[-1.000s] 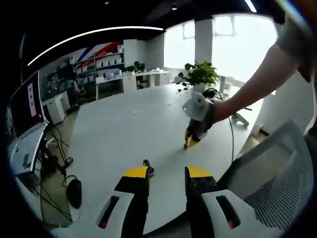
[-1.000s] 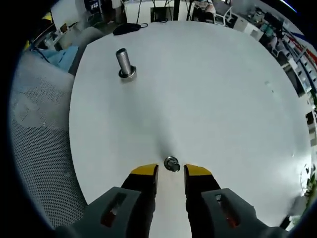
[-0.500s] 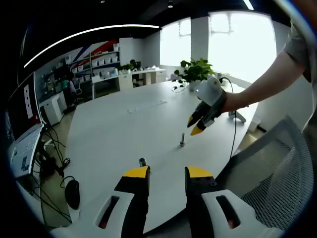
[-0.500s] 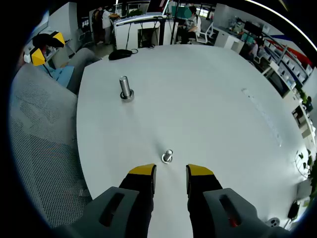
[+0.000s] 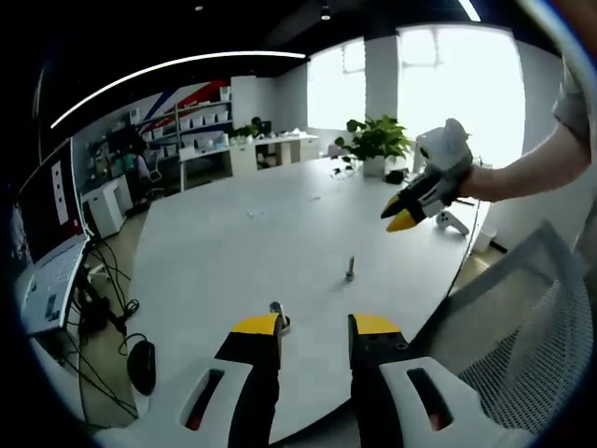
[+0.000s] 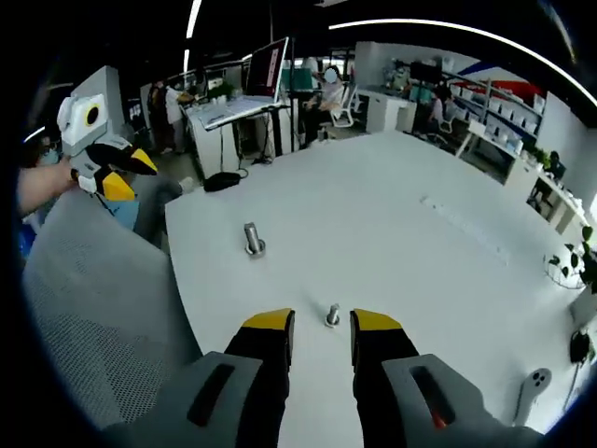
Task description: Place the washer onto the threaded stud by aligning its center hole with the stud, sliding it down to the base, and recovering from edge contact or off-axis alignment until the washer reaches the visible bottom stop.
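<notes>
Lifted away, right gripper [image 6: 322, 331] (fingers spread, empty) leaves small silvery washer [image 6: 332, 315] standing on table [image 6: 392, 243].

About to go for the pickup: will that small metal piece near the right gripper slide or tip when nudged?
The small metal piece looks narrow and upright on the smooth white table, so it would probably tip or skid if pushed. It looks rigid, likely dense. The right gripper stands open above it.

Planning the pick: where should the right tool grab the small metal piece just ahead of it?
Take the small metal piece by its upright upper part, the open right tool coming from above. It stands on the table, well apart from the larger stud, so a top approach looks unobstructed.
</notes>
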The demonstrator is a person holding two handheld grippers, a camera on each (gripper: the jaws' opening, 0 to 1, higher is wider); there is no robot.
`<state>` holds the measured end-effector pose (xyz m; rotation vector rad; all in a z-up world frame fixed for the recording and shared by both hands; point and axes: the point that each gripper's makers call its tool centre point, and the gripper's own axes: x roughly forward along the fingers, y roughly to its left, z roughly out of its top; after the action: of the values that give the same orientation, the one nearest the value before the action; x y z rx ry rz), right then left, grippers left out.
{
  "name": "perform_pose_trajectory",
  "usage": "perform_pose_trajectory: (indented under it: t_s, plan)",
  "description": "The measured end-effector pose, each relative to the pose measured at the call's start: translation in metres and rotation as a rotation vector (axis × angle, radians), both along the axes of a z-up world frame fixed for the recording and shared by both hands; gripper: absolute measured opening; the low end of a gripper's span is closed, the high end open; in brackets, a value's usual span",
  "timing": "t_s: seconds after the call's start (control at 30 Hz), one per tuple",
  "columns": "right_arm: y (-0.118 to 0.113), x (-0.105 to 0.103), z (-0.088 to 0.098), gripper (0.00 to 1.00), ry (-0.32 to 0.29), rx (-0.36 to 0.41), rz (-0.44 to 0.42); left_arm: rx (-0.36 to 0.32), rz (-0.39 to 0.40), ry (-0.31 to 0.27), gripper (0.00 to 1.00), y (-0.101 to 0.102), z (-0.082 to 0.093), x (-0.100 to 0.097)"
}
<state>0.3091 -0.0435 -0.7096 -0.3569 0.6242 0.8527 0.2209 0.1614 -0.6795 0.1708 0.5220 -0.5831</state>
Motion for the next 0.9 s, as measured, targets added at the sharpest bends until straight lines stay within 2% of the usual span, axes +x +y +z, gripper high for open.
perform_pose_trajectory:
  t_s: [0.17, 0.3, 0.4, 0.6, 0.9]
  plan:
    - [0.008, -0.027, 0.026, 0.27, -0.009, 0.118, -0.029, 0.000, 0.000, 0.003, 0.26, 0.001, -0.001, 0.000]
    - [0.008, -0.042, 0.040, 0.27, -0.019, 0.175, -0.053, 0.001, 0.002, 0.000, 0.26, 0.001, 0.000, -0.001]
    - [0.004, -0.050, 0.043, 0.27, -0.018, 0.196, -0.076, -0.004, 0.006, -0.009, 0.26, 0.001, 0.002, -0.001]
    - [-0.010, -0.065, 0.041, 0.28, 0.004, 0.241, -0.142, -0.057, 0.033, -0.020, 0.26, 0.006, 0.009, 0.002]
    - [-0.016, -0.088, 0.034, 0.28, 0.013, 0.246, -0.154, -0.097, 0.071, -0.041, 0.26, 0.012, 0.016, 0.006]
